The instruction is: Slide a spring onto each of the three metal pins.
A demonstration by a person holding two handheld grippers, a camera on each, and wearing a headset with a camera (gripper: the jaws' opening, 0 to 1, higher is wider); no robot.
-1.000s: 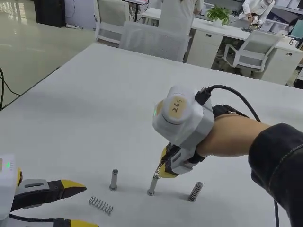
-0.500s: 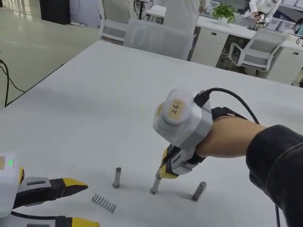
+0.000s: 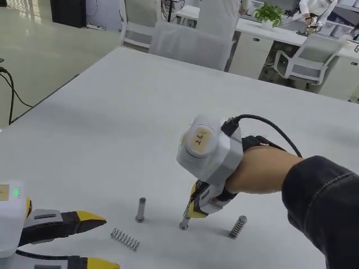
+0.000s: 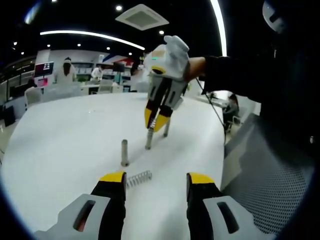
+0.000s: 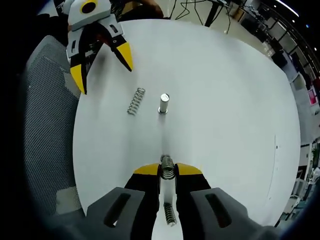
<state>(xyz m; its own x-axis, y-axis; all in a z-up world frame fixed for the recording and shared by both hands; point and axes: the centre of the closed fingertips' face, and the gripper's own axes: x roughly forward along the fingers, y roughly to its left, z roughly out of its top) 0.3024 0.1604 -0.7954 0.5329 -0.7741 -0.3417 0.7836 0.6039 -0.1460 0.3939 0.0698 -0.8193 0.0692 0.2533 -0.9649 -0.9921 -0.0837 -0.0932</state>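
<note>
Spring (image 5: 168, 169) sits pinched in my right claw (image 5: 167, 172), upright over the middle pin (image 3: 184, 224) near the counter's (image 3: 112, 112) near edge, so it can slide down. My left claw (image 4: 156, 180) gapes empty beside the loose spring (image 3: 124, 239), ready for it. The right claw's tips hide the pin's top; how far it's threaded I can't tell.

Hidden, cropped
Cannot see top of middle pin (image 3: 184, 224) behind right tool (image 3: 191, 212); left of that pin, lose body of left tool (image 3: 110, 242) past the edge.
</note>
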